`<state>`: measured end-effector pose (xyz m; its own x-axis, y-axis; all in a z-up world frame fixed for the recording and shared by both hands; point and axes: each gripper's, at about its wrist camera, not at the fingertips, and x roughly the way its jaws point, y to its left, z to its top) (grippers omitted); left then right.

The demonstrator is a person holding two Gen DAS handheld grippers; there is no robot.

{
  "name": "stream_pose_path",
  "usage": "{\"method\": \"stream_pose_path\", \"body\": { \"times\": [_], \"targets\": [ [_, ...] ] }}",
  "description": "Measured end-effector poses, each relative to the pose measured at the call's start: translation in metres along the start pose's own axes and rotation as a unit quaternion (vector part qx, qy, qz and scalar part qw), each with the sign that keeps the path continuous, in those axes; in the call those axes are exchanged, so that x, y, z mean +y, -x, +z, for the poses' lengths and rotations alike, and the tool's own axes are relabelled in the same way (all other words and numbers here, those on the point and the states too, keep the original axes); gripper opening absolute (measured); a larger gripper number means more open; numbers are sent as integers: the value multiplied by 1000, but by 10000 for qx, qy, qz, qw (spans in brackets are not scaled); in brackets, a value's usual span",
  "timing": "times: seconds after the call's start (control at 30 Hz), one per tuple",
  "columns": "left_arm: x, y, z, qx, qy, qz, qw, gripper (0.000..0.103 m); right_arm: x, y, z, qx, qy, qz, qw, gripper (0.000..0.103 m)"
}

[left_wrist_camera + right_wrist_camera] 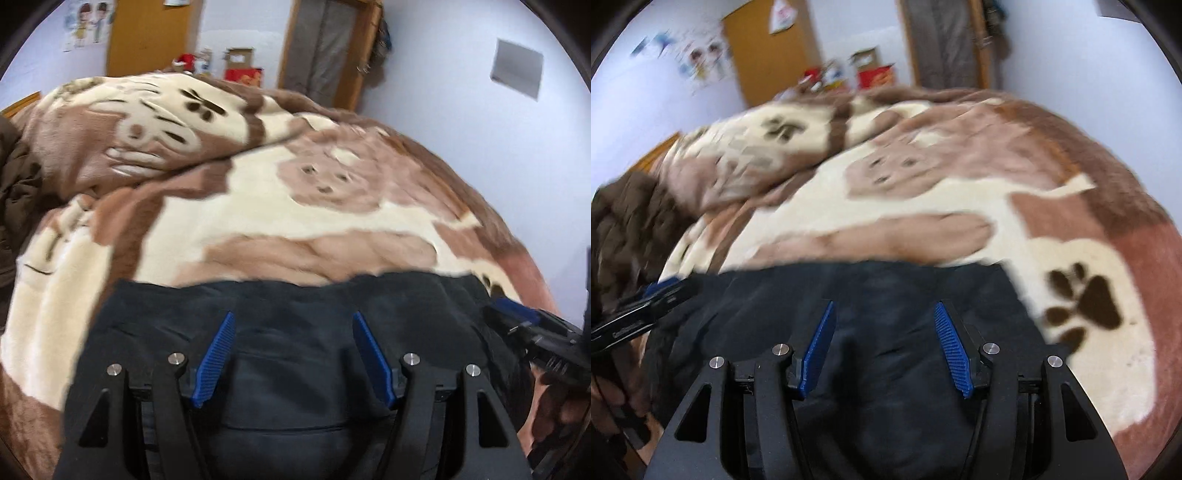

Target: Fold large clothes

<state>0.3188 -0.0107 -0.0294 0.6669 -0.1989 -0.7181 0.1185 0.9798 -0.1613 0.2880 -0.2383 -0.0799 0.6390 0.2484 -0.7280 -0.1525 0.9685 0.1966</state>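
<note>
A large black garment (pixel 295 354) lies on the near part of a bed covered by a brown and cream plush blanket (pixel 295 206). It also shows in the right wrist view (pixel 886 332). My left gripper (pixel 293 317) is open above the garment, its blue pads spread apart with nothing between them. My right gripper (pixel 884 308) is open above the same garment, also empty. The right gripper shows at the right edge of the left wrist view (pixel 524 321). The left gripper shows at the left edge of the right wrist view (pixel 657 295).
A dark brown jacket (pixel 631 229) is heaped on the bed's left side. Boxes and small items (pixel 240 66) stand beyond the bed by a wooden door (pixel 147 33). A white wall (pixel 498 147) runs along the right.
</note>
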Motion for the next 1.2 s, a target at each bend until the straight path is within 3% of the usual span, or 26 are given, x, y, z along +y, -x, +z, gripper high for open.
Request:
{"method": "stream_pose_path", "body": {
  "times": [0.1, 0.3, 0.47, 0.53, 0.6, 0.7, 0.8, 0.87, 0.93, 1.2],
  "targets": [
    [-6, -35, -14, 561, 58, -78, 9984, 67, -4, -31, -9, 295, 39, -126, 9995, 56],
    [-16, -55, -19, 704, -279, 183, 9970, 67, -6, -49, -9, 395, 116, -209, 9989, 56],
    [-21, -51, -16, 913, -442, 191, 9947, 67, -19, -41, -7, 373, -218, 116, 9990, 56],
    [-16, -41, -13, 869, -112, 92, 9961, 56, -18, -30, -4, 342, -246, 107, 9991, 56],
    [-15, -30, -10, 787, 163, -143, 9967, 53, -12, -12, -2, 103, -272, 143, 9995, 56],
    [-28, -25, -8, 567, -75, -218, 9981, 47, 2, -5, 0, -17, -113, 226, 9997, 50],
    [-31, -49, -7, 728, -283, -15, 9969, 39, 7, -32, 3, 285, 71, -42, 9996, 41],
    [-20, -65, -6, 853, -6, -85, 9963, 35, -2, -53, 3, 435, 120, -236, 9987, 37],
    [-12, -77, -5, 946, 223, -107, 9952, 29, -13, -65, 1, 561, -76, -127, 9983, 37],
    [-18, -101, -15, 958, 82, 100, 9953, 29, -17, -88, -5, 572, -77, -230, 9981, 36]
  ]
}}
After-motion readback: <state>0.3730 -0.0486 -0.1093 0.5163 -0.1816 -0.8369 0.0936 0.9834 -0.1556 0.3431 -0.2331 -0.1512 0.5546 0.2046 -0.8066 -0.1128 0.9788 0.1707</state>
